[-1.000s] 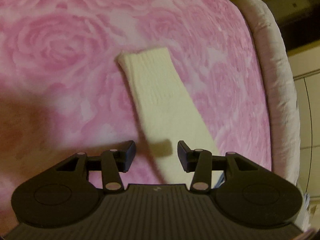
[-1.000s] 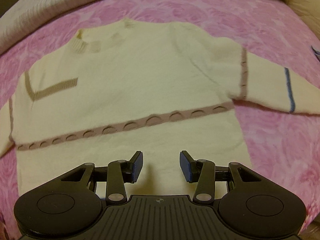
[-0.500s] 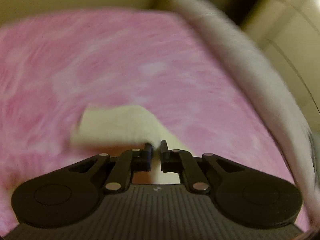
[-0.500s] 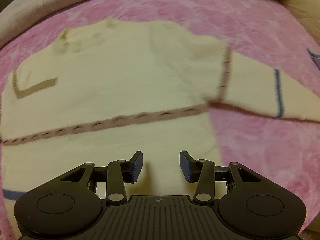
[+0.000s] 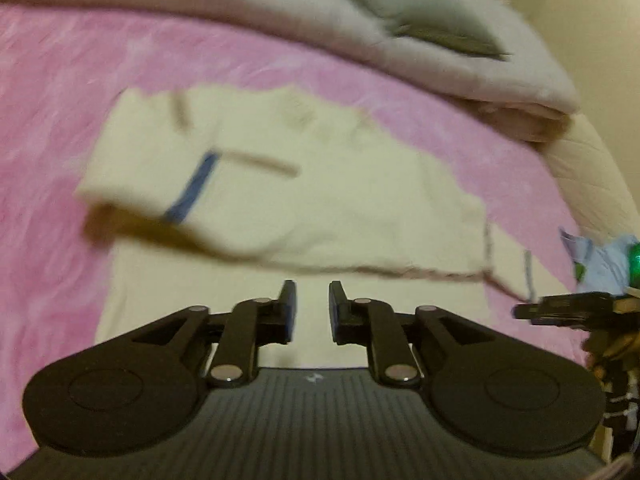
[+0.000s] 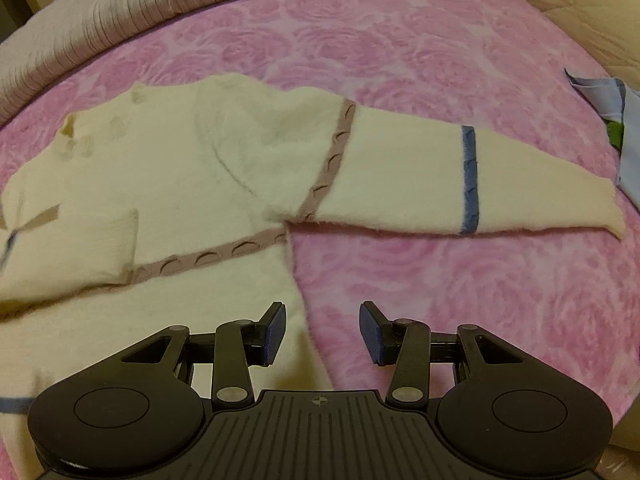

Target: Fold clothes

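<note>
right wrist view: the cream sweater (image 6: 168, 184) lies flat on the pink bed (image 6: 440, 300). one sleeve (image 6: 440, 184) stretches out flat toward 2 o'clock from the right gripper (image 6: 322, 330), its long axis running 9 to 3, cuff at the 3 end. the other sleeve (image 5: 172, 184) is already across the chest. the right gripper is nearer the spread sleeve; its jaws stand wide apart, empty. the left gripper (image 5: 312, 308) has jaws slightly apart, holding nothing. no readable writing.
</note>
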Available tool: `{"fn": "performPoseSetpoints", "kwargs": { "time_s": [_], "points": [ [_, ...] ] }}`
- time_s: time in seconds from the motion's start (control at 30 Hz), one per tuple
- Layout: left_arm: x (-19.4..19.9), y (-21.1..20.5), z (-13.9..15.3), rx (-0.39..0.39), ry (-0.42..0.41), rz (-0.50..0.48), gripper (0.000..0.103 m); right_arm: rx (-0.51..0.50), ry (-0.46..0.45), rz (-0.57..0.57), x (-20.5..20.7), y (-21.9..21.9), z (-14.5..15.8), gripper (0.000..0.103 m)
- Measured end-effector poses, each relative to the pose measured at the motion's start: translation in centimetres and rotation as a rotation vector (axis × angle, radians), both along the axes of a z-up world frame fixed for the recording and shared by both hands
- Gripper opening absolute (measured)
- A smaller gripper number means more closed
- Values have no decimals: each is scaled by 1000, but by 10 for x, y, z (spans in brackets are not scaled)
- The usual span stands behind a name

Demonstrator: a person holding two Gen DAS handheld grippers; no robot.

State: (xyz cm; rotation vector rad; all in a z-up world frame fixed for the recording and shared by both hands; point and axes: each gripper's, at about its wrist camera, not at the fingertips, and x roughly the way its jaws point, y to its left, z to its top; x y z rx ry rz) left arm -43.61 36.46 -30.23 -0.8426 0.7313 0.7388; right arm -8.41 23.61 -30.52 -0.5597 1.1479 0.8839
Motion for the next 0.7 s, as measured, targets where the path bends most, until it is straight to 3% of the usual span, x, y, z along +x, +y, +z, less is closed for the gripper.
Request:
{"fn": "performPoseSetpoints", "kwargs": {
  "time_s": [0.13,0.27,0.43,0.5,0.63,0.7],
  "points": [
    [-36,14,-9,-59,68,130,13,71,131,-20,4,-2,-9,45],
    [-59,29,-9,-40,111,199,13,243,431,-150,6,5,-25,45],
    [-72,45,-7,-37,121,228,14,324,712,-316,-4,28,-59,45],
    [-75,48,-10,-45,118,234,14,322,772,-368,-12,39,-73,45],
    [-81,54,-15,-62,112,244,14,304,810,-412,-24,61,-93,45],
    [-84,57,-18,-71,109,249,14,290,797,-399,-29,73,-98,37]
  ]
}}
